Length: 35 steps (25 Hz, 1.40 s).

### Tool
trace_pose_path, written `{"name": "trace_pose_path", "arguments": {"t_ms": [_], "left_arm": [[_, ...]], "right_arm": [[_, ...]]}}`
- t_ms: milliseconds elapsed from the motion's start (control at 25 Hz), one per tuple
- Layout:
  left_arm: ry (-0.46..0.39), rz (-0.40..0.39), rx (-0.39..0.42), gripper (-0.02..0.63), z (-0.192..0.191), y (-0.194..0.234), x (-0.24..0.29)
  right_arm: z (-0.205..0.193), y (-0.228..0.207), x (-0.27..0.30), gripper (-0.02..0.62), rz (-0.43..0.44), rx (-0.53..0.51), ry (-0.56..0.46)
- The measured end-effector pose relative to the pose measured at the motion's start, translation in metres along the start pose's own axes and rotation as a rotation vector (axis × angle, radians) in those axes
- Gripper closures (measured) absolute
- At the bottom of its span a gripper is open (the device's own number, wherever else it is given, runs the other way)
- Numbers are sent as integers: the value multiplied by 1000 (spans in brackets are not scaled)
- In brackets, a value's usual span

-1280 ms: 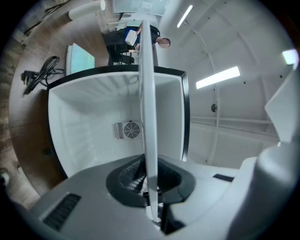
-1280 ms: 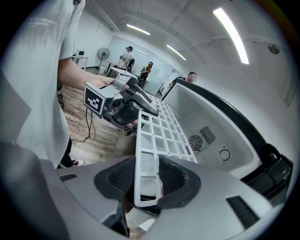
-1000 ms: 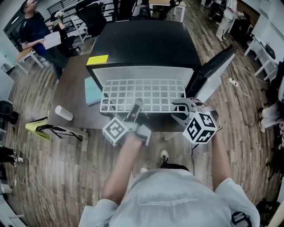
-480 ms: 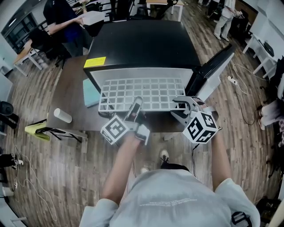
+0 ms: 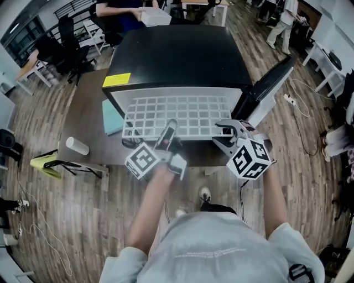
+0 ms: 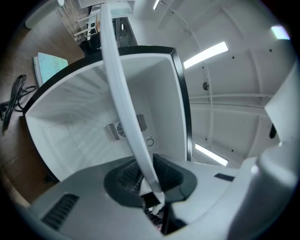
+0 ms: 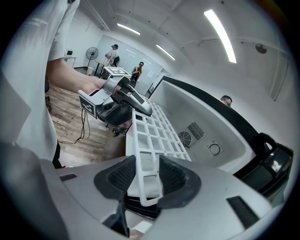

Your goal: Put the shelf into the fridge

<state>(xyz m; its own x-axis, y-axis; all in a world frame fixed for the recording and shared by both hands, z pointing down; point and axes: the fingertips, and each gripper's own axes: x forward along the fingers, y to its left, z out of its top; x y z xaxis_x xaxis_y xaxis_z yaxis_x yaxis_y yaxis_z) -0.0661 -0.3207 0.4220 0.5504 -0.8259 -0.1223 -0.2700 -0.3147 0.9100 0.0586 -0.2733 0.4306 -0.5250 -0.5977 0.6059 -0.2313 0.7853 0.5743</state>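
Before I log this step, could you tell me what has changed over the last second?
The white grid shelf seems to have slid slightly deeper into the black fridge. A person in dark clothes walked from the left to the fridge's far end. Left tool and right tool still grip the shelf's front edge.

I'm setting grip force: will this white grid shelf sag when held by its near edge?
Probably stiff: the shelf lies flat though the left gripper and right gripper hold only its near edge. It is likely light, being mostly open grid. Its smooth rim might slip.
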Motion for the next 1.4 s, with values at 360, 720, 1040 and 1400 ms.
{"name": "trace_pose_path", "arguments": {"t_ms": [360,720,1040,1400], "left_arm": [[6,2,6,552,8,6,14],[13,-7,-2,552,9,10,20],[69,21,56,480,8,13,-8],[162,108,359,483,23,12,-37]], "right_arm": [[-4,-13,11,431,-51,31,57],[-7,-17,18,430,-101,42,129],[19,-6,21,431,-127,58,106],[49,0,44,486,-194,25,168]]}}
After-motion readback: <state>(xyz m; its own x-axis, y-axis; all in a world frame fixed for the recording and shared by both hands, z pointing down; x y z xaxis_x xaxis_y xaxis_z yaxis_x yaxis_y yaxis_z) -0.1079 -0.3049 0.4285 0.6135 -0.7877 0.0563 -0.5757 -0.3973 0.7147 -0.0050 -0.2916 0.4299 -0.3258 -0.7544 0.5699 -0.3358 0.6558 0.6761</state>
